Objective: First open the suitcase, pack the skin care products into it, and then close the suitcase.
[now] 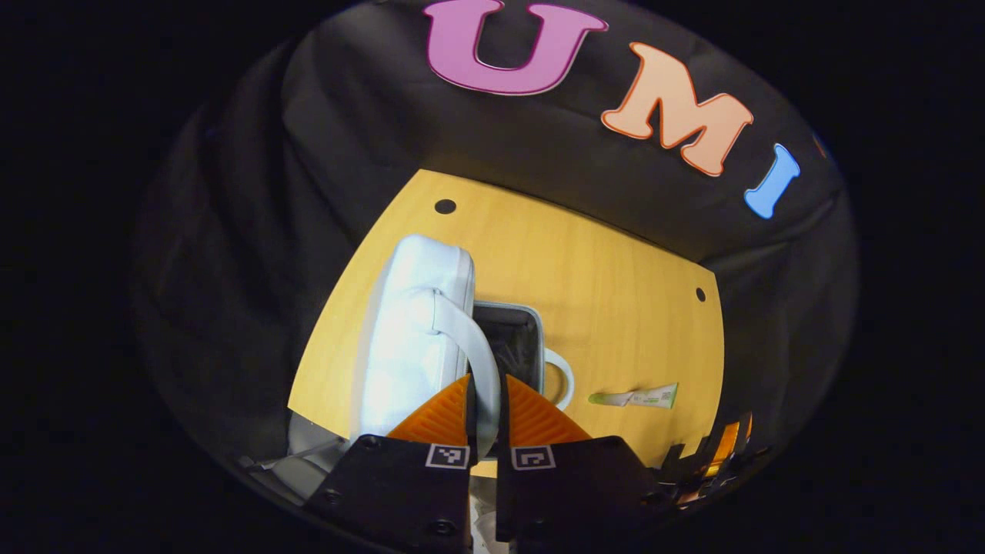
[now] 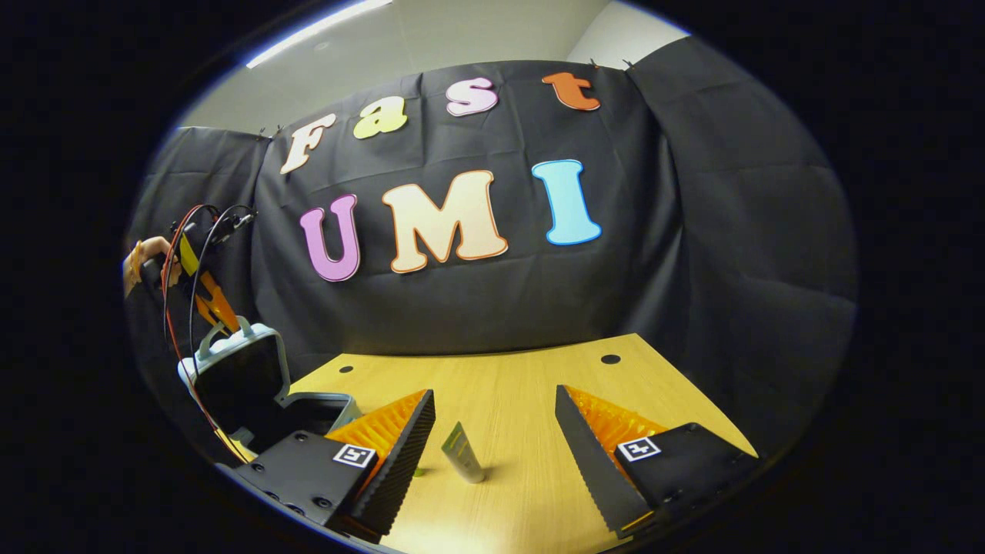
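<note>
worktop point(image 2: 539, 385): pale wood, dark round holes near its far corners | suitcase point(image 1: 419, 338): stands on it at the left side, lid raised upright | skin care tube point(image 2: 462, 454): lies flat on bare wood, well apart from the suitcase

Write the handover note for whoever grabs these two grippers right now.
Left gripper: shut on the lid handle, holding the suitcase lid raised.
Right gripper: open, empty, fingers either side of the skin care tube, not touching it.
Suitcase: at the table's left end, open.
Tube: lying on the table, outside the case.
Done: suitcase opened.
Left: grasp the tube, put it in the case, close the lid.
</note>
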The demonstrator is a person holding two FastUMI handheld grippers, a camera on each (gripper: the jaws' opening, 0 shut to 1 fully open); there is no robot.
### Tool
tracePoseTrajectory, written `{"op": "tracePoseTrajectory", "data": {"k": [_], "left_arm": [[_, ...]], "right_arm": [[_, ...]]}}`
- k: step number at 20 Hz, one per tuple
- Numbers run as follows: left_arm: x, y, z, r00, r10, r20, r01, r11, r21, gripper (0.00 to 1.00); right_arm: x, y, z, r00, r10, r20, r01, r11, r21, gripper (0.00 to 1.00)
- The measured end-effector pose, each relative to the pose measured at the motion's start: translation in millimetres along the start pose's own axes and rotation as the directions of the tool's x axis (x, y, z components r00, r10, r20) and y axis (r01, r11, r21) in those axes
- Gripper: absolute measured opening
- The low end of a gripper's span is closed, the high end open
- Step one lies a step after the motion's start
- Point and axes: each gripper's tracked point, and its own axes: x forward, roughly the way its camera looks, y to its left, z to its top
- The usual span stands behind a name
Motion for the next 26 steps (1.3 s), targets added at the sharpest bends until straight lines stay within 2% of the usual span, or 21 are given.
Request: {"op": "tracePoseTrajectory", "data": {"k": [4, 7, 10, 13, 16, 19, 23, 26], "left_arm": [[-6, 24, 3, 0.999, 0.047, 0.015, -0.046, 0.998, -0.031, 0.06], [-8, 54, 9, 0.990, 0.133, 0.038, -0.131, 0.991, -0.028, 0.06], [-9, 79, 6, 0.974, 0.222, 0.034, -0.221, 0.975, -0.038, 0.05], [-8, 110, 4, 0.948, 0.314, 0.046, -0.314, 0.949, 0.000, 0.05], [1, 133, -3, 0.928, 0.372, 0.020, -0.372, 0.928, 0.016, 0.05], [23, 153, -18, 0.925, 0.377, -0.042, -0.379, 0.924, -0.045, 0.05], [45, 172, -49, 0.946, 0.308, -0.101, -0.320, 0.936, -0.144, 0.05], [58, 181, -68, 0.943, 0.300, -0.143, -0.322, 0.931, -0.170, 0.05]], "right_arm": [[-5, 10, 2, 1.000, 0.000, 0.006, 0.000, 1.000, -0.011, 0.98], [-7, 19, -1, 1.000, -0.004, 0.004, 0.004, 1.000, -0.013, 0.98], [-8, 27, -2, 1.000, -0.012, 0.010, 0.012, 1.000, -0.021, 0.98], [-6, 36, -8, 1.000, -0.021, 0.000, 0.021, 1.000, -0.006, 0.98], [-5, 41, -10, 0.999, -0.043, 0.004, 0.043, 0.999, -0.005, 0.98], [-4, 46, -11, 0.998, -0.061, 0.005, 0.061, 0.998, 0.007, 0.98], [-4, 53, -14, 0.996, -0.084, -0.003, 0.084, 0.996, -0.006, 0.98], [-7, 55, -15, 0.995, -0.101, -0.005, 0.101, 0.995, -0.025, 0.98]]}}
